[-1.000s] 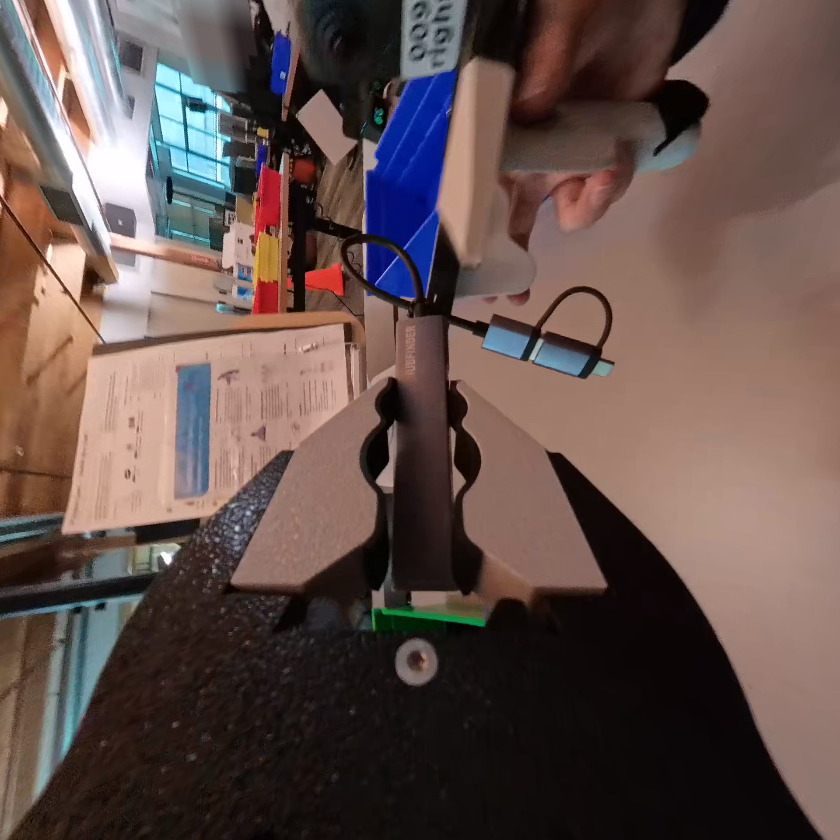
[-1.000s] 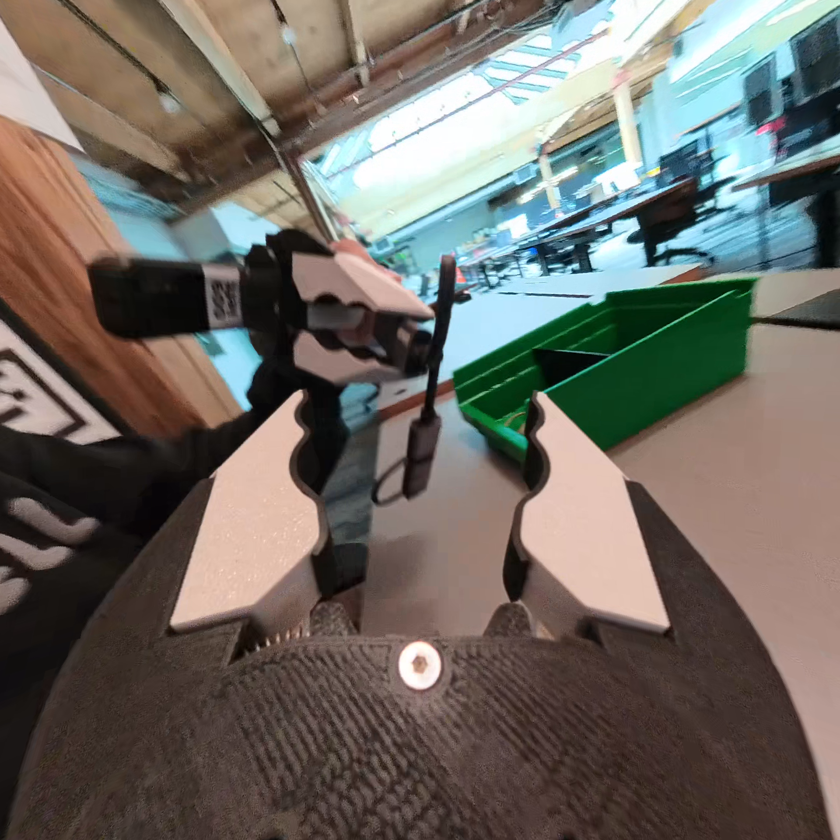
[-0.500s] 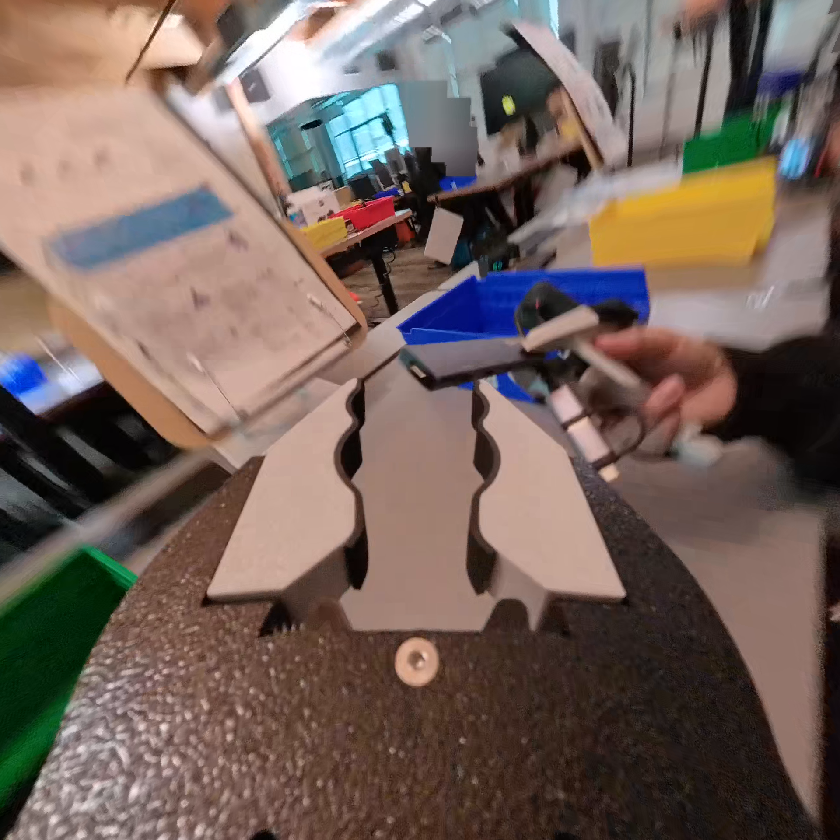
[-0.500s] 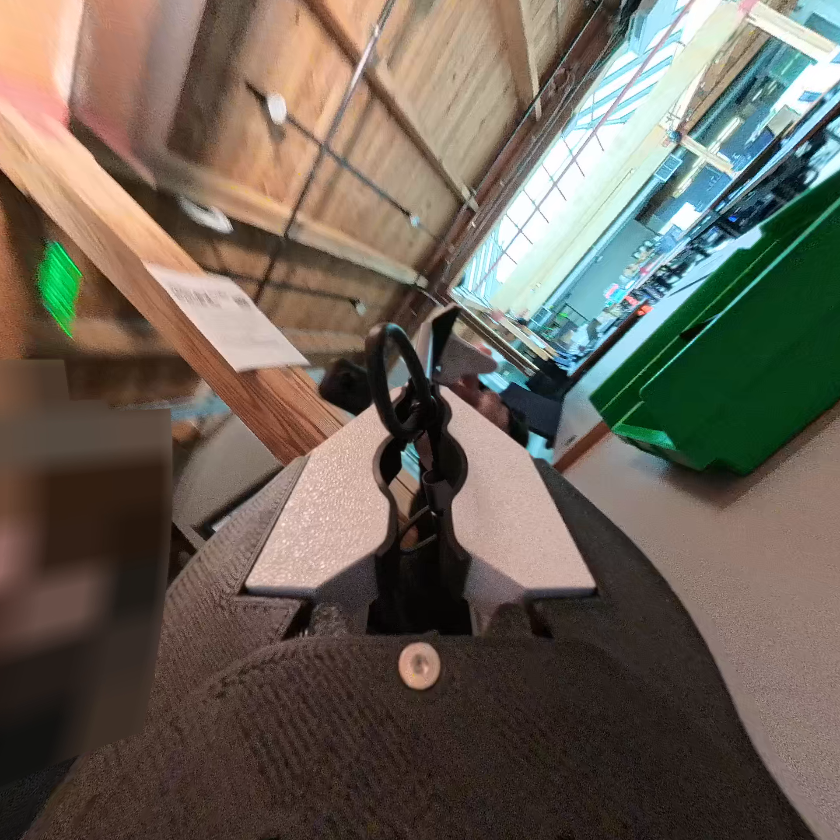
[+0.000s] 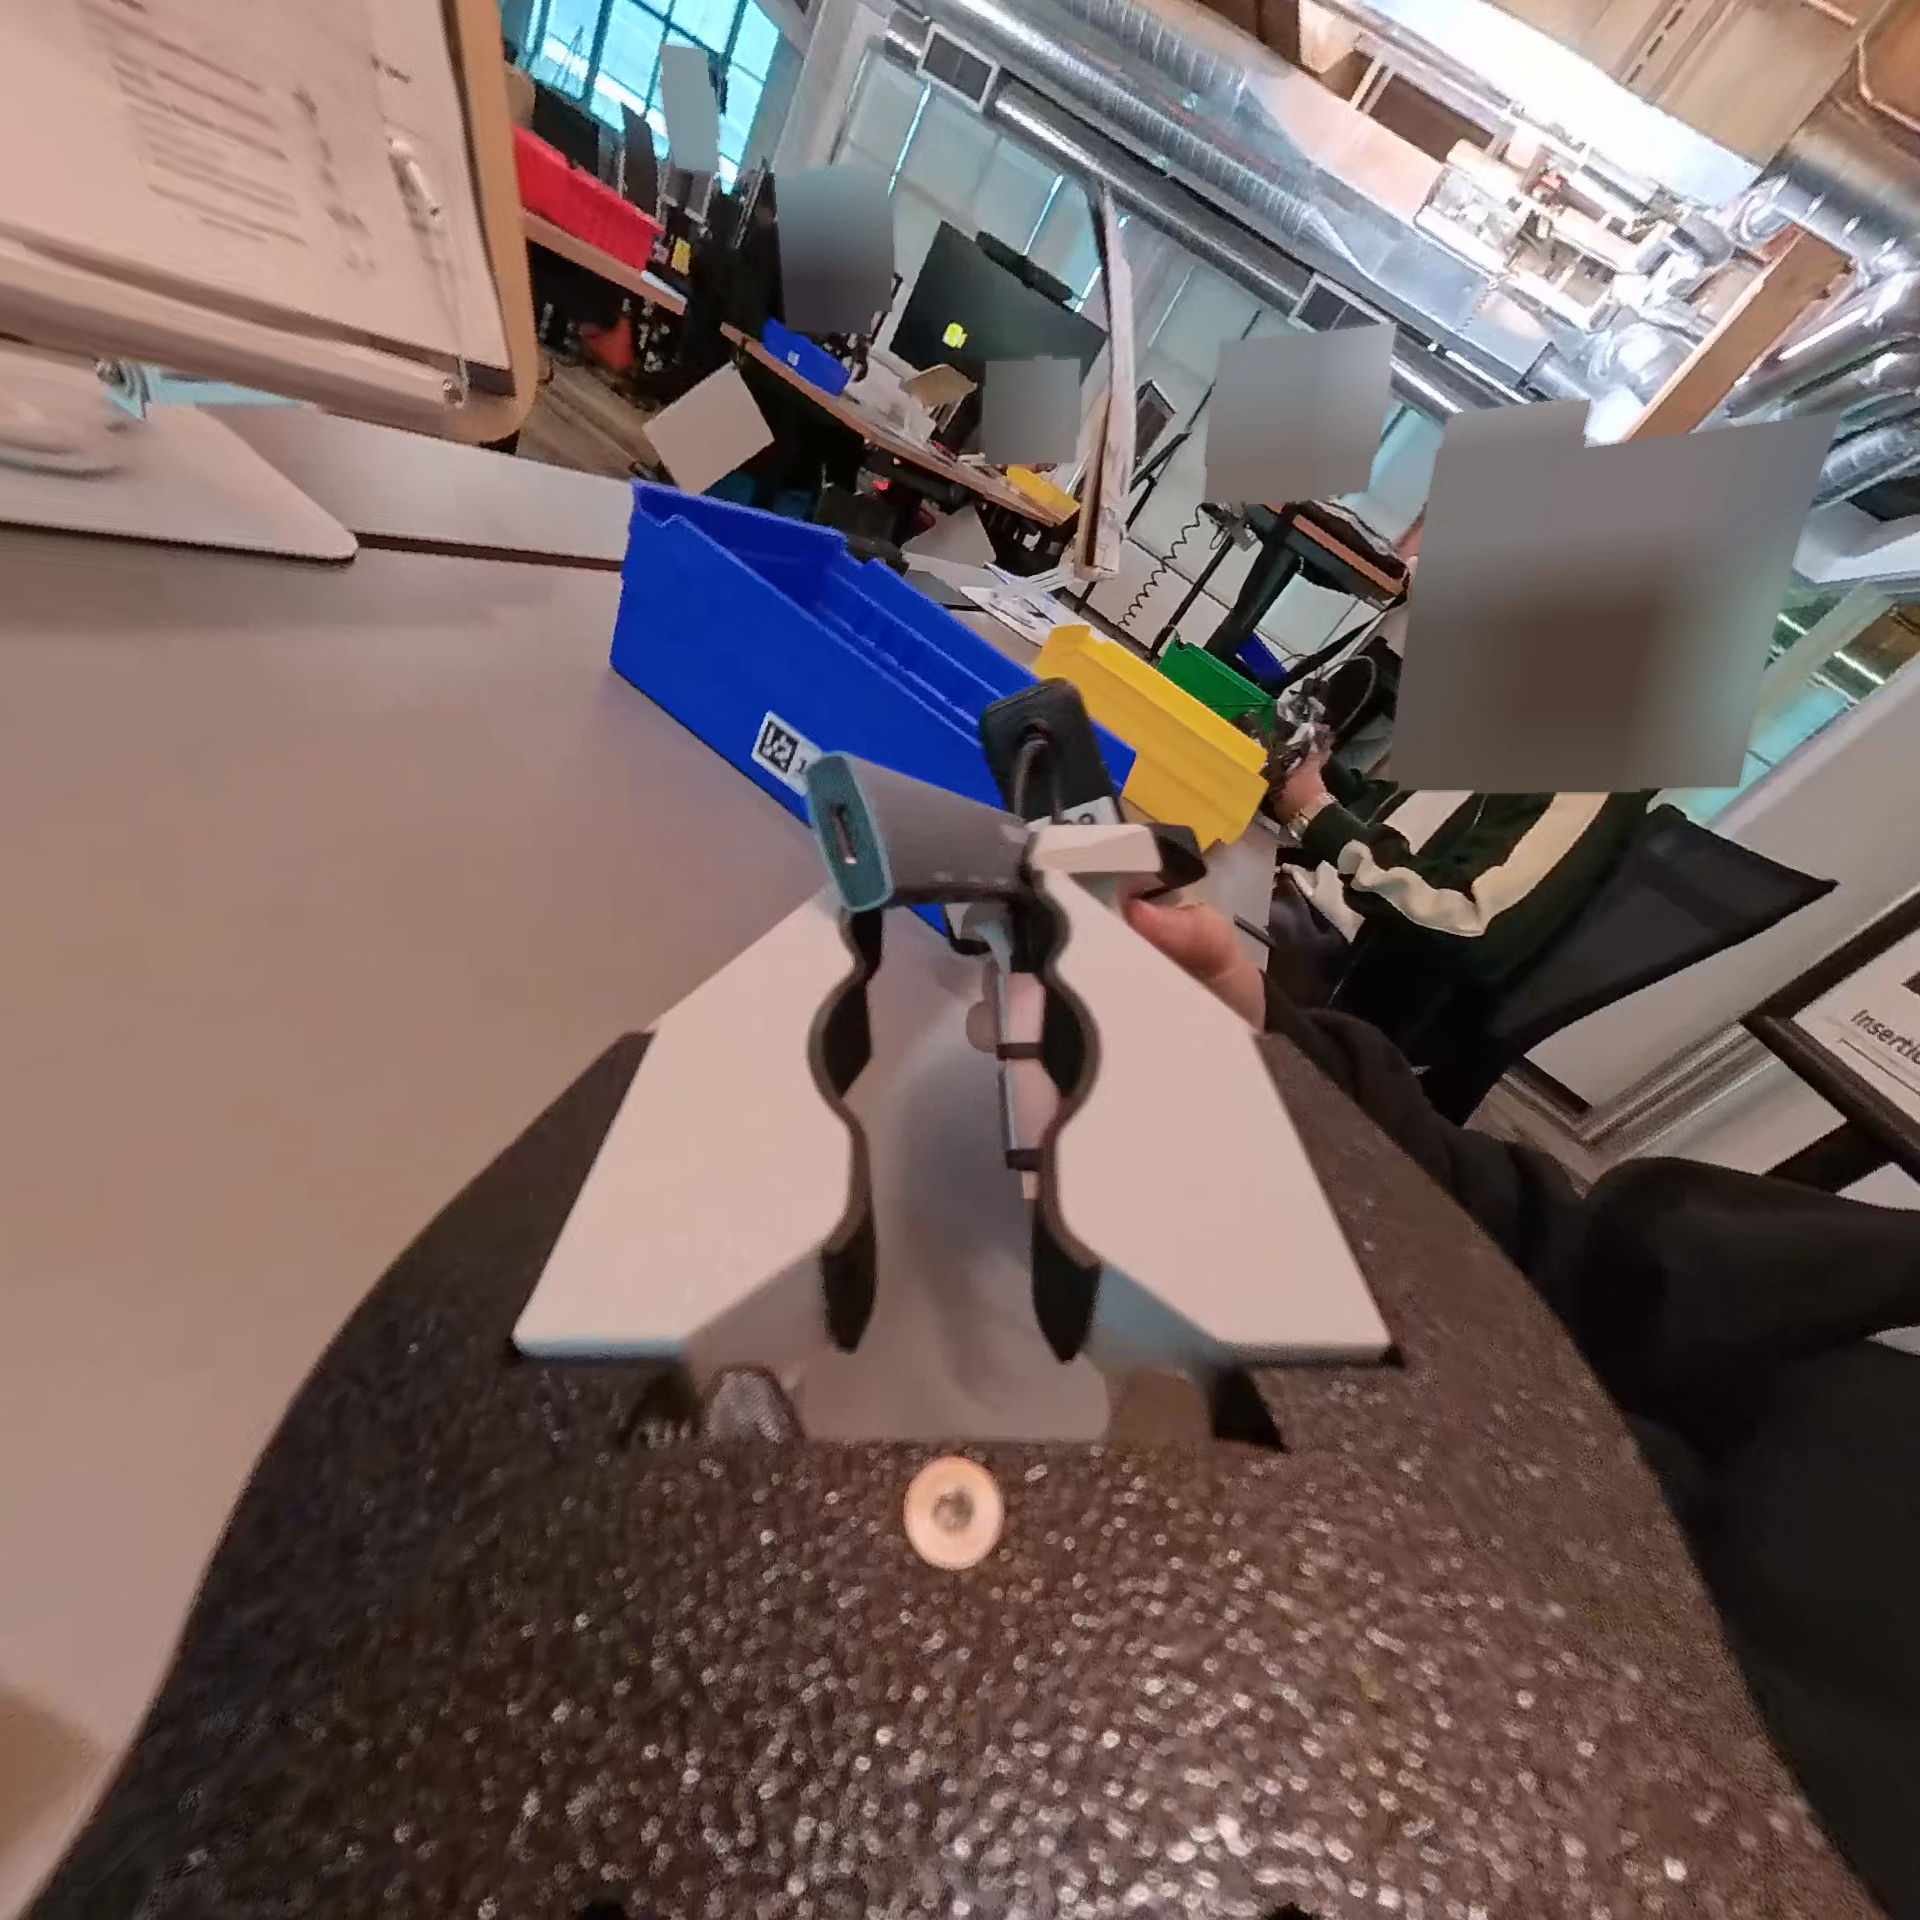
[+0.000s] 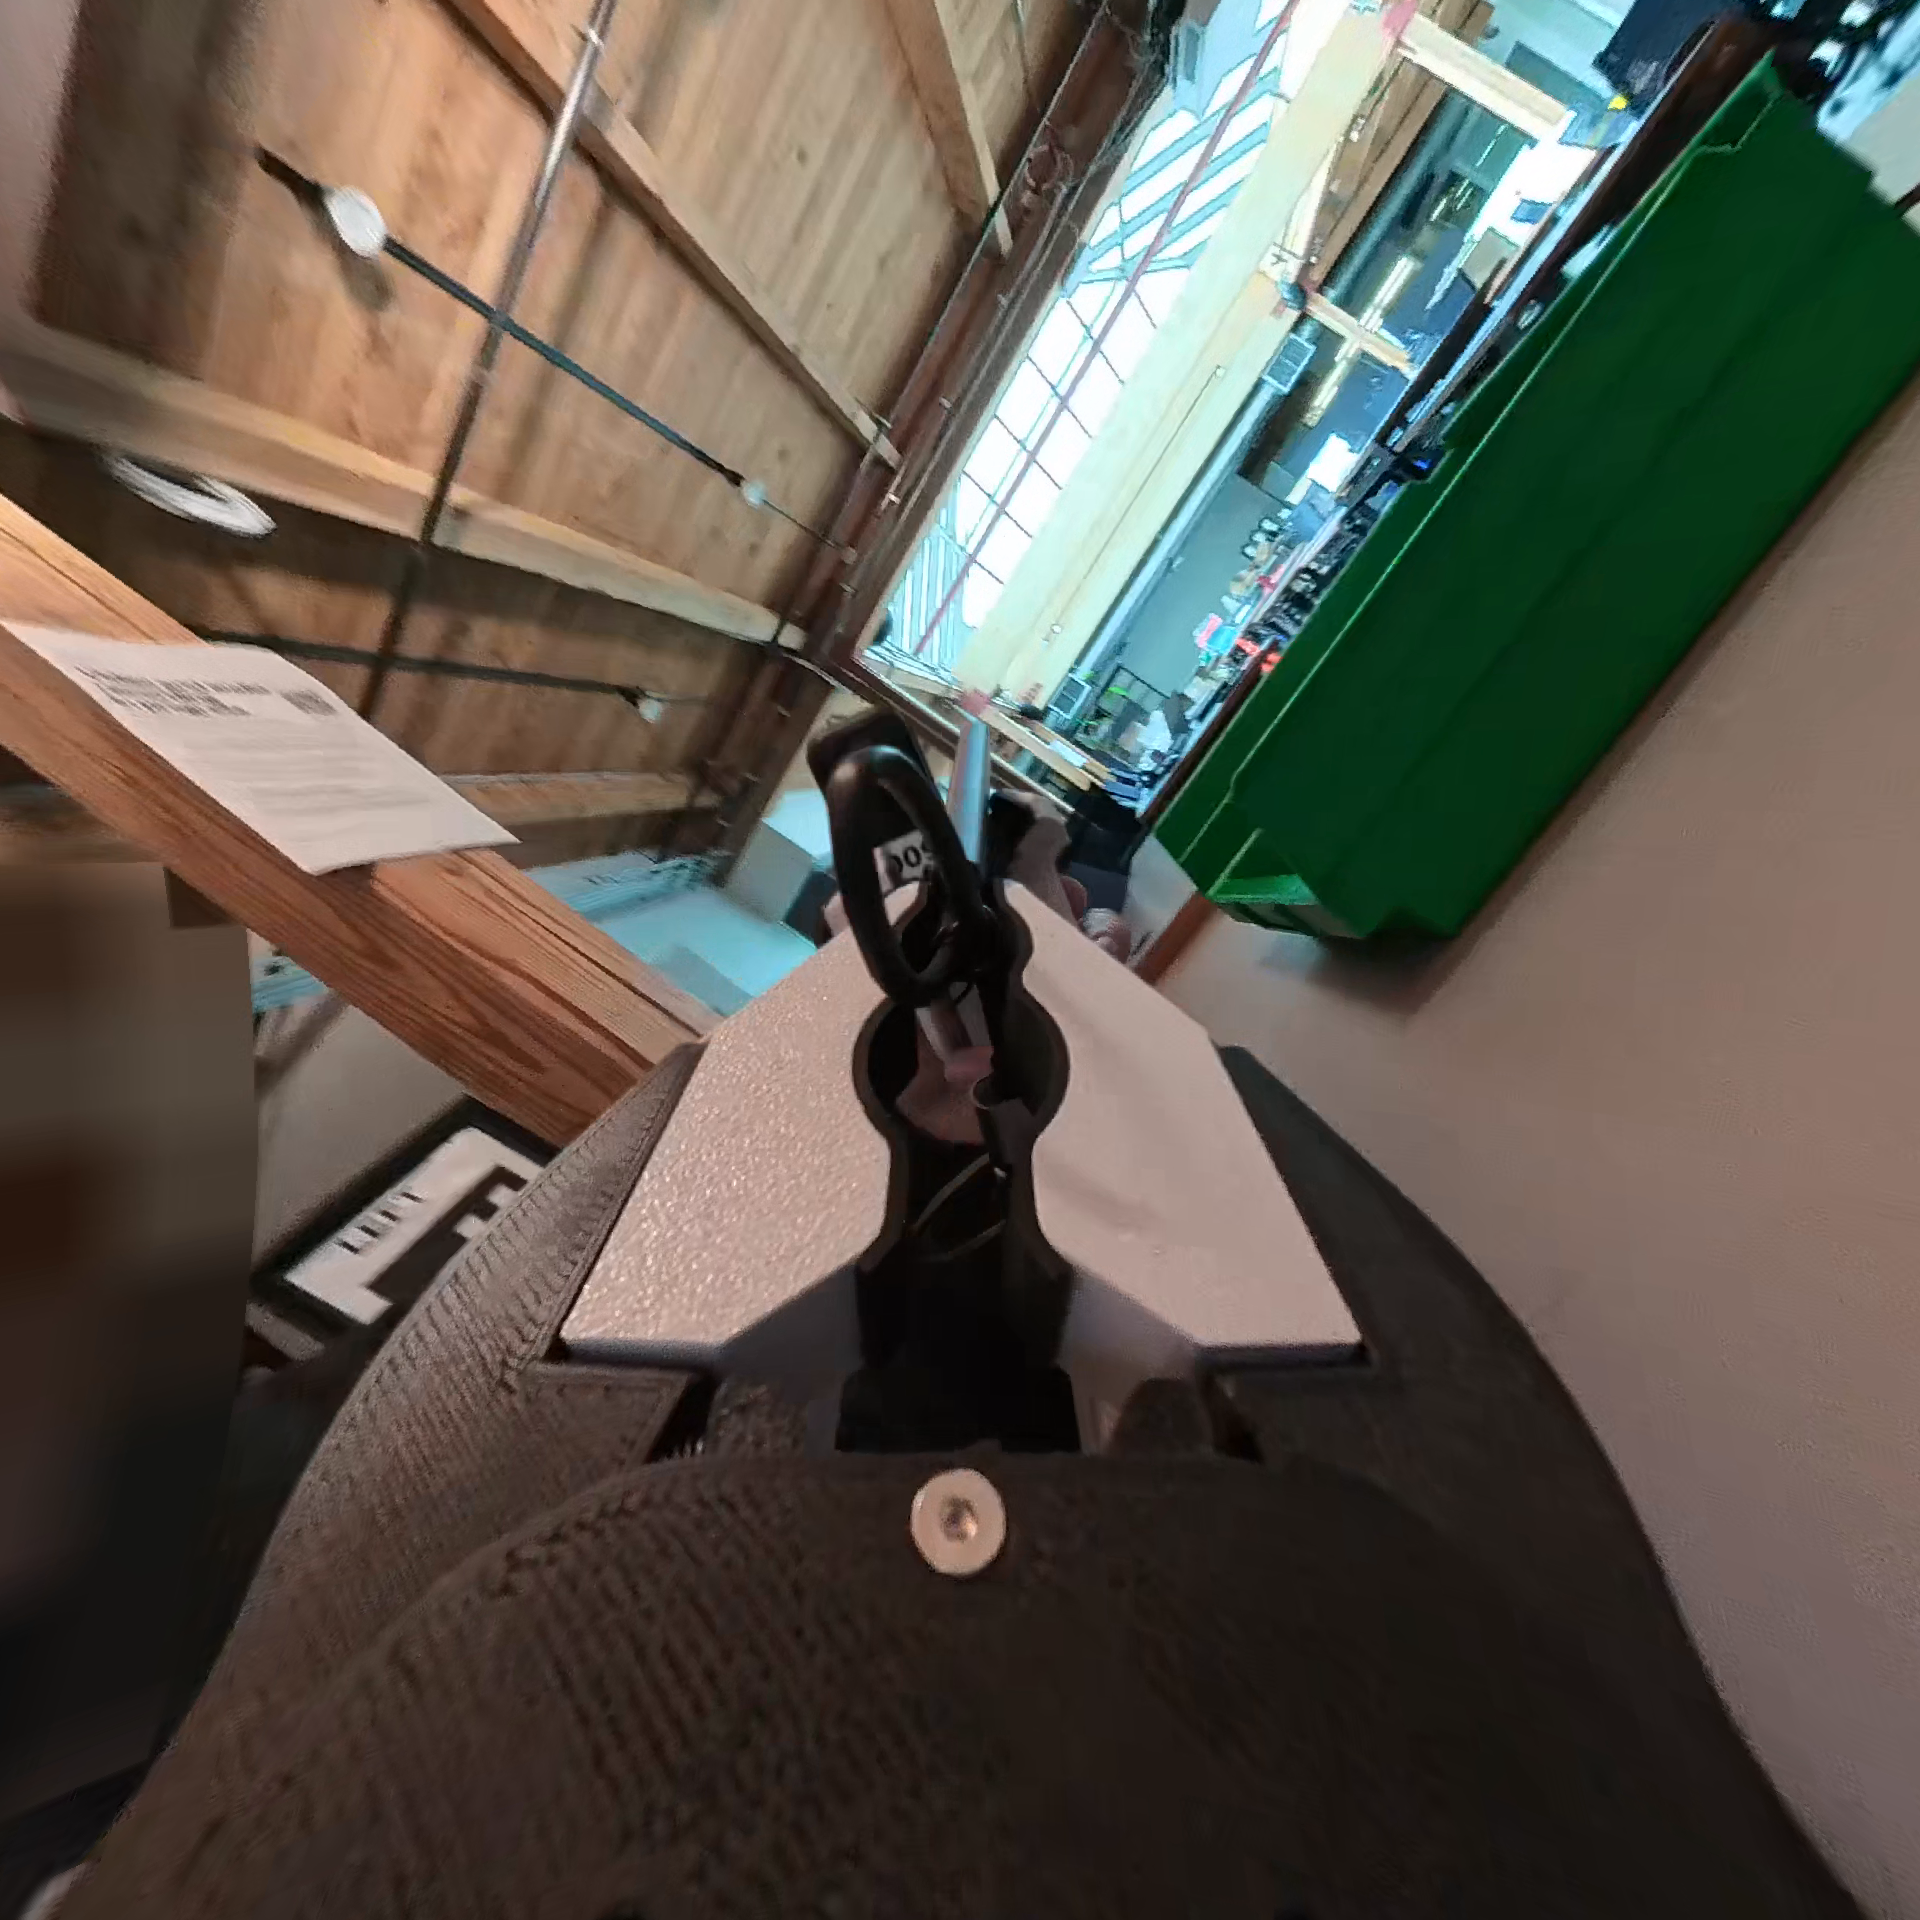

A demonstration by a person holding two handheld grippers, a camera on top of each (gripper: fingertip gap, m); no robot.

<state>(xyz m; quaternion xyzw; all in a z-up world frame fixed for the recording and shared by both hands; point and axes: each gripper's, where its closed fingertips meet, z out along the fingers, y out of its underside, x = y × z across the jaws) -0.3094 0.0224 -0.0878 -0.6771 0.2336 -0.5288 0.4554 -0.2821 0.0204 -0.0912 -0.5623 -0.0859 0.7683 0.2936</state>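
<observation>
My left gripper (image 5: pixel 945 914) is open and empty, its jaws a narrow gap apart above the grey table (image 5: pixel 312 883). Just beyond its tips, a grey adapter hub (image 5: pixel 914 842) is held level in the air by my right gripper, whose finger (image 5: pixel 1101 847) and holding hand (image 5: pixel 1195 951) show there. The hub's short cable with a connector (image 5: pixel 1006 1070) hangs down behind my left jaws. In the right wrist view my right gripper (image 6: pixel 961 935) is shut on the hub; its black cable loop (image 6: pixel 868 831) sticks out past the tips.
A blue bin (image 5: pixel 831 665) and a yellow bin (image 5: pixel 1164 727) stand ahead of the left gripper. A clipboard with paper (image 5: pixel 260 177) leans at the upper left. A green bin (image 6: pixel 1558 623) stands on the table (image 6: pixel 1610 1143) at the right. A person's sleeve (image 5: pixel 1434 873) shows beyond. My two grippers' fingertips are within a few centimetres of each other.
My left gripper opened and let go of the hub, then swung round to level. My right gripper closed on the hub and its cable and now holds it.
</observation>
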